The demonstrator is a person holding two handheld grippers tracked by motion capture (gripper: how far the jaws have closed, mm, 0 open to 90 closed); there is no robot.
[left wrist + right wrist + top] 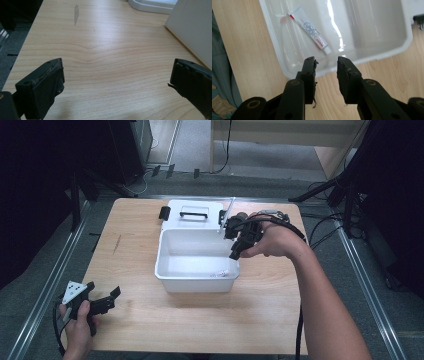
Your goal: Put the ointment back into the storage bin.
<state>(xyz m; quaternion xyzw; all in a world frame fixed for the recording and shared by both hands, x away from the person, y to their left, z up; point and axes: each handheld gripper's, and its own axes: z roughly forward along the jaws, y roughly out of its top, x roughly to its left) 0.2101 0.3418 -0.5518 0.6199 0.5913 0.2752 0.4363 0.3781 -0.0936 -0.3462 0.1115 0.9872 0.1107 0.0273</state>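
One small tube (309,28) lies flat in the white bin (397,47), so bring your right gripper (326,65), its jaws close together with nothing between them, clear above the rim while your wide-open left gripper (116,80) rests aside.

Tube (310,29) in tub (165,251); lid (172,215) behind.

The bench (150,320) is pale wood with wavy grain lines and one grey smear. On it stands a white bin (172,285), glossy inside, with a white lid (172,212) behind it carrying a black handle (193,213). In the bin lies a white tube (310,29) with red bands and grey print. Both tools, the left tool (111,298) and the right tool (325,68), are black; the left bears a grey plate with dark dots.
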